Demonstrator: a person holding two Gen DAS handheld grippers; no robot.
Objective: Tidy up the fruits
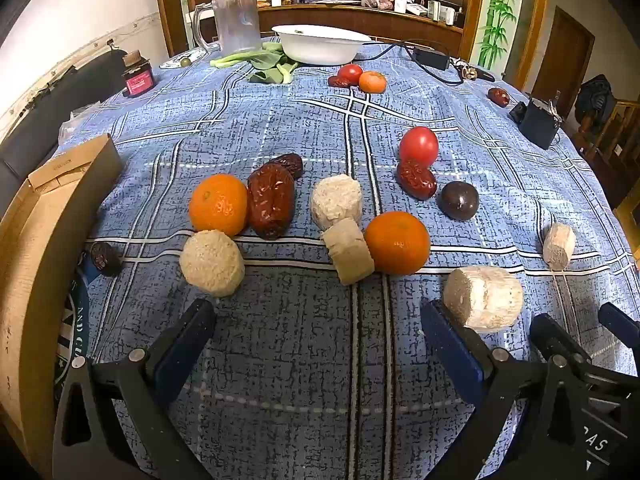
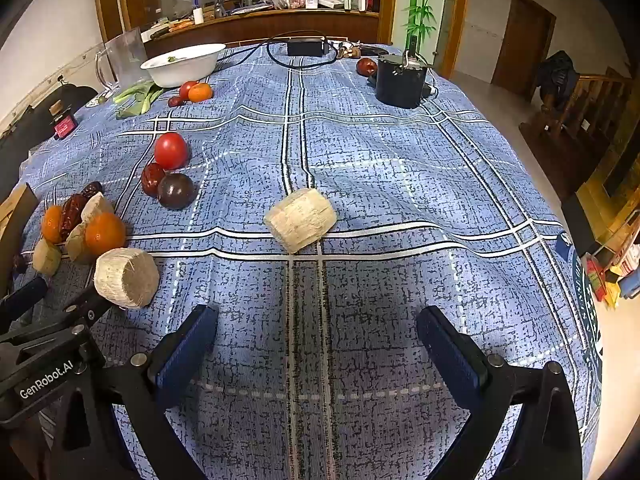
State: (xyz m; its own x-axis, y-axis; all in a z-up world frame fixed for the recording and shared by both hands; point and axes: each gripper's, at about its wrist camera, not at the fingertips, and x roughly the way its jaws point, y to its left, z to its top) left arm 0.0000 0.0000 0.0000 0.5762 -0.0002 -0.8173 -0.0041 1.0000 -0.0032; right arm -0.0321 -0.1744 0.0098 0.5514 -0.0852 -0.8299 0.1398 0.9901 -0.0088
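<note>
Fruits lie scattered on the blue checked tablecloth (image 1: 304, 360). In the left wrist view I see two oranges (image 1: 218, 204) (image 1: 397, 242), a big red date (image 1: 271, 200), a red tomato (image 1: 419, 145), a dark plum (image 1: 459, 200) and several pale sugarcane chunks (image 1: 212, 263). My left gripper (image 1: 320, 332) is open and empty, just short of them. My right gripper (image 2: 316, 336) is open and empty; a sugarcane chunk (image 2: 301, 219) lies ahead of it and another (image 2: 126, 278) to its left.
A white bowl (image 1: 320, 42), green vegetables (image 1: 264, 64), a clear jug (image 1: 236, 20) and a small jar (image 1: 138, 78) stand at the far end. A cardboard box (image 1: 44, 216) is at the left edge. A black pot (image 2: 400, 80) and a power adapter (image 2: 306, 46) are far right.
</note>
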